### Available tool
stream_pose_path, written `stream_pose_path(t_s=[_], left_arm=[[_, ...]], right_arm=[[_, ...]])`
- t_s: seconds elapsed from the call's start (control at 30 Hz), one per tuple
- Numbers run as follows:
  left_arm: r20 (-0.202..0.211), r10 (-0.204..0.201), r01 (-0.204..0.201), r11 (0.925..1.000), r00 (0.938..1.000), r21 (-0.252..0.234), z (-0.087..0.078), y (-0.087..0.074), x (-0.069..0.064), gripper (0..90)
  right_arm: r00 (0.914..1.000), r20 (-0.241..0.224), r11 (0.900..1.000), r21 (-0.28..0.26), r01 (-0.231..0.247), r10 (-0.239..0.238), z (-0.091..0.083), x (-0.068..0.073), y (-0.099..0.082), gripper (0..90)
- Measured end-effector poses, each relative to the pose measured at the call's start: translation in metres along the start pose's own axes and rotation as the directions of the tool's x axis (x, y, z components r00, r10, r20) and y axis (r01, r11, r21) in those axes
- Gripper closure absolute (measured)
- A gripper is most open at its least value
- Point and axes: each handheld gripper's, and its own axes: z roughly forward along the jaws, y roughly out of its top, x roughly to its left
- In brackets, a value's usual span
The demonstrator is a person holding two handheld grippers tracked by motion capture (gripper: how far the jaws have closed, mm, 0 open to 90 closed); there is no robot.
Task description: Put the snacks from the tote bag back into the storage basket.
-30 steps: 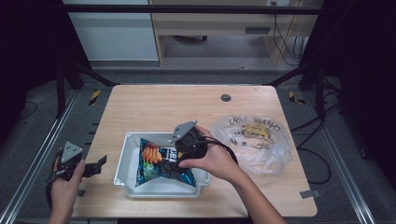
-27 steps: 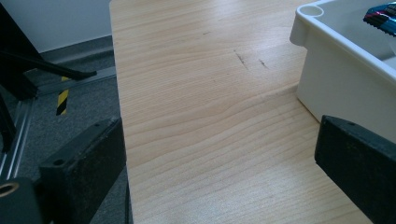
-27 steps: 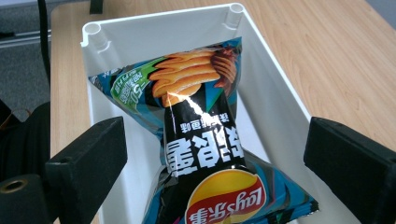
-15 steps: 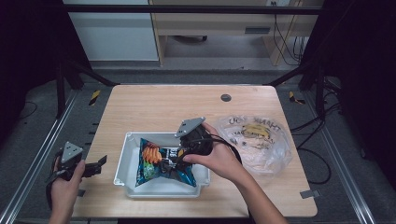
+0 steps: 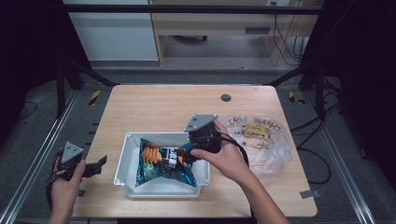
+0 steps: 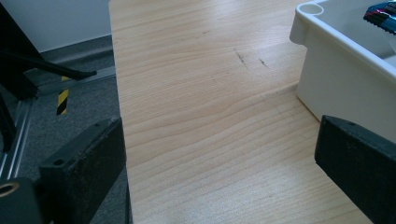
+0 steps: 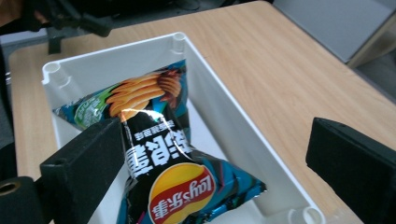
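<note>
A blue bag of crisps [image 5: 161, 164] lies in the white bin [image 5: 122, 161] near the table's front. My right gripper [image 5: 181, 156] hovers over the bag's right end, held by the right hand, jaws wide apart. In the right gripper view the bag [image 7: 159, 154] lies below the open right gripper [image 7: 215, 140], with the left jaw close to its edge and the bin's wall [image 7: 224, 98] running past. My left gripper [image 5: 95, 164] is at the table's left front edge, open and holding nothing. From the left gripper [image 6: 219, 140] I see bare wood and the bin's corner [image 6: 336, 74].
A clear plastic bag with bananas [image 5: 257, 137] lies right of the bin, close to the right hand. A small dark disc [image 5: 226, 97] sits on the far part of the table [image 5: 154, 107]. Metal frame rails run along both sides.
My right gripper has lifted and drawn back to the right, off the bag of crisps, which stays in the bin. The left gripper has hardly moved.
</note>
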Motion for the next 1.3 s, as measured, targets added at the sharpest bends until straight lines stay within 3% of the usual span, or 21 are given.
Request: stream_pose_path(t_s=[0.13, 0.47, 0.6, 1.3], left_arm=[[0.001, 0.001, -0.001, 1.0000, 1.0000, 0.001, 0.000, 0.000, 0.000, 2.0], [-0.001, -0.001, 0.001, 1.0000, 1.0000, 0.001, 0.000, 0.000, 0.000, 2.0], [-0.003, 0.001, -0.001, 1.0000, 1.0000, 0.002, 0.000, 0.000, 0.000, 1.9], [-0.003, -0.001, 0.001, 1.0000, 1.0000, 0.003, 0.000, 0.000, -0.001, 1.9]], right_arm=[[0.9965, 0.076, 0.9990, -0.032, -0.033, 0.035, -0.014, -0.003, -0.001, 4.9], [0.9831, 0.161, 0.9943, -0.076, -0.075, 0.086, -0.042, -0.007, -0.011, 5.0], [0.9809, 0.173, 0.9938, -0.080, -0.077, 0.090, -0.048, -0.007, -0.014, 4.9], [0.9478, 0.265, 0.9816, -0.118, -0.150, 0.177, -0.077, -0.015, -0.049, 4.7]])
